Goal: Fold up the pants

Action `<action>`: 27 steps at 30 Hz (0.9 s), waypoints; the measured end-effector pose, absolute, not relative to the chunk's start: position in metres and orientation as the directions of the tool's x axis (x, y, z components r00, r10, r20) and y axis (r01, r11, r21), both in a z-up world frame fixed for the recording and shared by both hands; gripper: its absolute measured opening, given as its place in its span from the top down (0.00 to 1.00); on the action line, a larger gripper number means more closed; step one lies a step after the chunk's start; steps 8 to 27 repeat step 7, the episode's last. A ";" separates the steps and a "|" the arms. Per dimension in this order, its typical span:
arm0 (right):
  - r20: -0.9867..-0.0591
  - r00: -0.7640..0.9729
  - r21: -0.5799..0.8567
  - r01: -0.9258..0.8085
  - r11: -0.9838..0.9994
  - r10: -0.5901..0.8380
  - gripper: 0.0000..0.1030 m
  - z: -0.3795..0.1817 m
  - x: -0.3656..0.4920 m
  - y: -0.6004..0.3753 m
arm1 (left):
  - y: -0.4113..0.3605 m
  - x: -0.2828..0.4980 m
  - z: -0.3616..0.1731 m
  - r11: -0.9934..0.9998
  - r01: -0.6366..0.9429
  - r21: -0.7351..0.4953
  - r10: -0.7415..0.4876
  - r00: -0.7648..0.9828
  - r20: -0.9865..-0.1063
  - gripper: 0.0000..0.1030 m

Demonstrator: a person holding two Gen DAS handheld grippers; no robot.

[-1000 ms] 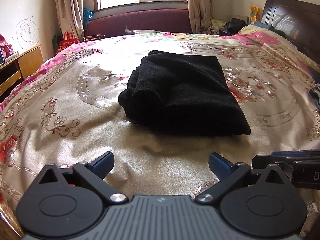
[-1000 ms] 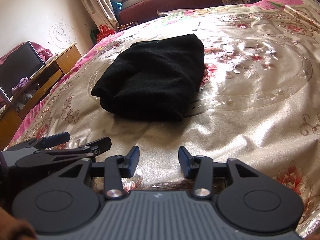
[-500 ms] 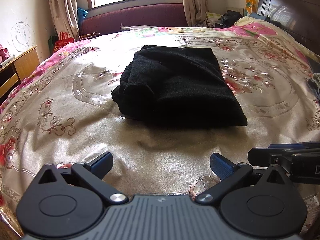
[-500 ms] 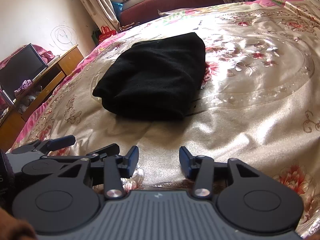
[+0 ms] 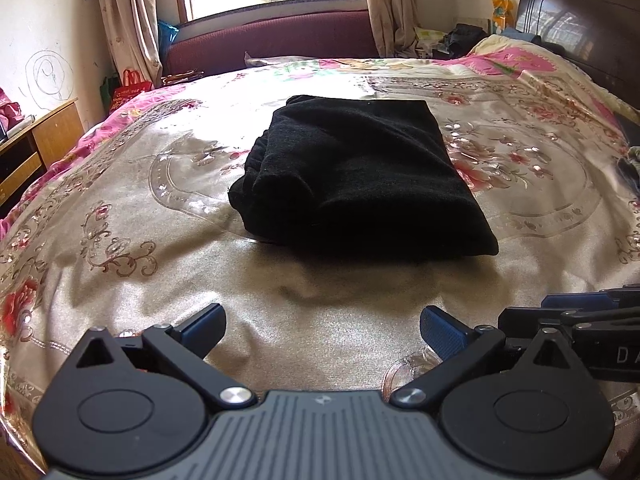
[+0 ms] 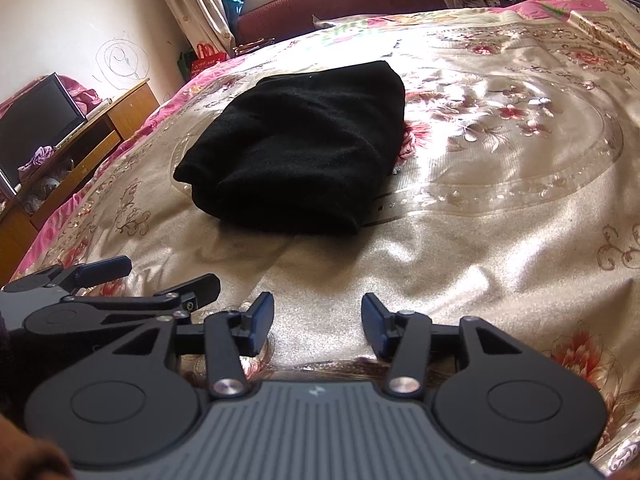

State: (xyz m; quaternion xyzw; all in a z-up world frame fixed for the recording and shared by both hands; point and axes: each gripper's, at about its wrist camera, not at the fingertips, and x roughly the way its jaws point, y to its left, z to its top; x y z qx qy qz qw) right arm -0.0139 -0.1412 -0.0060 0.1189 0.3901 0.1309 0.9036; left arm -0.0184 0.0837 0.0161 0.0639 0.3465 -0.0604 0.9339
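Observation:
The black pants (image 5: pixel 360 176) lie folded into a thick bundle in the middle of the floral bedspread (image 5: pixel 160 240); in the right wrist view the pants (image 6: pixel 304 148) sit up and left of centre. My left gripper (image 5: pixel 322 318) is open over bare bedspread, well short of the bundle. My right gripper (image 6: pixel 317 306) is also short of the pants, its jaws opening with nothing between them. The two grippers sit side by side. The right gripper (image 5: pixel 580 312) shows at the left view's right edge, and the left gripper (image 6: pixel 120 280) at the right view's left edge.
A dark wooden headboard (image 5: pixel 580 24) stands at the right. A maroon bench (image 5: pixel 272 40) runs under the window. A wooden cabinet (image 6: pixel 100 128) with a TV (image 6: pixel 40 120) stands left of the bed. A red bag (image 5: pixel 130 90) sits on the floor.
The right gripper's jaws stand a little wider than before. The left view wobbled slightly; the pants have not moved.

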 end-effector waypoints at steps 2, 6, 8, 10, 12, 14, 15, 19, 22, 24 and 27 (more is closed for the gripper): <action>-0.675 0.661 0.314 -0.145 0.938 0.328 0.51 -0.006 -0.014 -0.141 | 0.083 -0.019 0.016 0.983 0.160 0.085 -0.067 0.756 -0.651 0.00; -0.675 0.661 0.315 -0.142 0.938 0.327 0.49 -0.006 -0.014 -0.141 | 0.081 -0.021 0.017 0.982 0.163 0.094 -0.065 0.760 -0.647 0.00; -0.675 0.661 0.318 -0.141 0.938 0.328 0.49 -0.006 -0.014 -0.141 | 0.081 -0.021 0.017 0.982 0.163 0.093 -0.065 0.761 -0.646 0.00; -0.675 0.661 0.318 -0.141 0.938 0.328 0.49 -0.006 -0.014 -0.141 | 0.081 -0.021 0.017 0.982 0.163 0.093 -0.065 0.761 -0.646 0.00; -0.675 0.661 0.318 -0.141 0.938 0.328 0.49 -0.006 -0.014 -0.141 | 0.081 -0.021 0.017 0.982 0.163 0.093 -0.065 0.761 -0.646 0.00; -0.675 0.661 0.318 -0.141 0.938 0.328 0.49 -0.006 -0.014 -0.141 | 0.081 -0.021 0.017 0.982 0.163 0.093 -0.065 0.761 -0.646 0.00; -0.675 0.661 0.318 -0.141 0.938 0.328 0.49 -0.006 -0.014 -0.141 | 0.081 -0.021 0.017 0.982 0.163 0.093 -0.065 0.761 -0.646 0.00; -0.675 0.661 0.318 -0.141 0.938 0.328 0.49 -0.006 -0.014 -0.141 | 0.081 -0.021 0.017 0.982 0.163 0.093 -0.065 0.761 -0.646 0.00; -0.675 0.661 0.318 -0.141 0.938 0.328 0.49 -0.006 -0.014 -0.141 | 0.081 -0.021 0.017 0.982 0.163 0.093 -0.065 0.761 -0.646 0.00; -0.675 0.661 0.318 -0.141 0.938 0.328 0.49 -0.006 -0.014 -0.141 | 0.081 -0.021 0.017 0.982 0.163 0.093 -0.065 0.761 -0.646 0.00; -0.675 0.661 0.318 -0.141 0.938 0.328 0.49 -0.006 -0.014 -0.141 | 0.081 -0.021 0.017 0.982 0.163 0.093 -0.065 0.761 -0.646 0.00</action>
